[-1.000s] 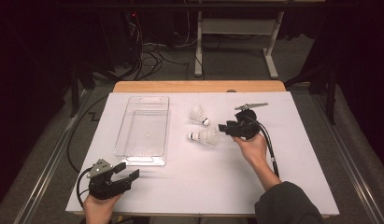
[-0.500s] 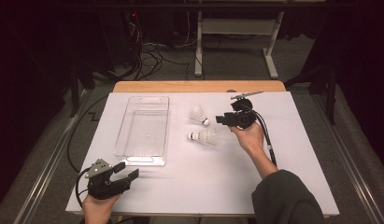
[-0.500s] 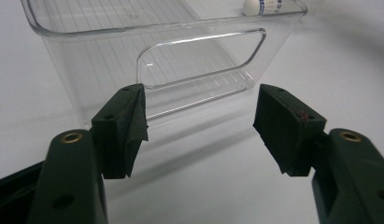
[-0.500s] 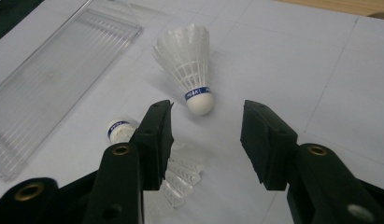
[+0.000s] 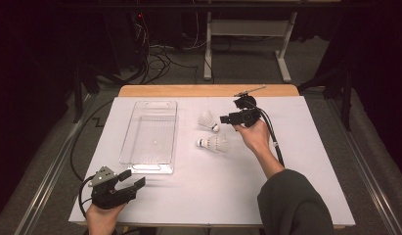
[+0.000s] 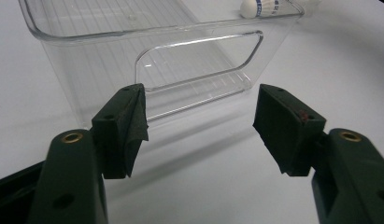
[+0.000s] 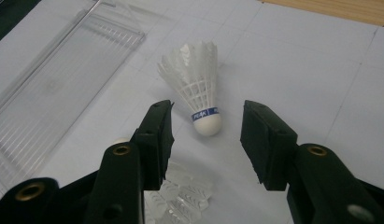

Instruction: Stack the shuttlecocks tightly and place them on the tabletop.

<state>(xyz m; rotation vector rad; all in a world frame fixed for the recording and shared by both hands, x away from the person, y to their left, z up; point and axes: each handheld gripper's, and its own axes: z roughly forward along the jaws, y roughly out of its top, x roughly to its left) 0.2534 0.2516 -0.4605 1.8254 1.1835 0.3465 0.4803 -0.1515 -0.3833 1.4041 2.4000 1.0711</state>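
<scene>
Two white shuttlecocks lie on the white table. The far shuttlecock (image 5: 207,120) (image 7: 196,85) points its cork toward my right gripper (image 5: 225,119) (image 7: 206,135), which is open, its jaws on either side of the cork and apart from it. The near shuttlecock (image 5: 212,143) (image 7: 178,198) lies on its side, below the right jaws. A clear plastic tray (image 5: 150,137) (image 6: 147,46) (image 7: 49,79) lies empty at the left. My left gripper (image 5: 131,180) (image 6: 199,123) is open near the table's front left, facing the tray's near end wall.
The white table (image 5: 311,147) has a wooden strip (image 5: 198,91) along its far edge. Cables (image 5: 159,58) and a desk frame (image 5: 247,34) stand on the floor beyond. A cable (image 5: 272,134) trails from the right gripper.
My right gripper moved away from the near shuttlecock toward the far one and now has its jaws around that cork. The left gripper has stayed put.
</scene>
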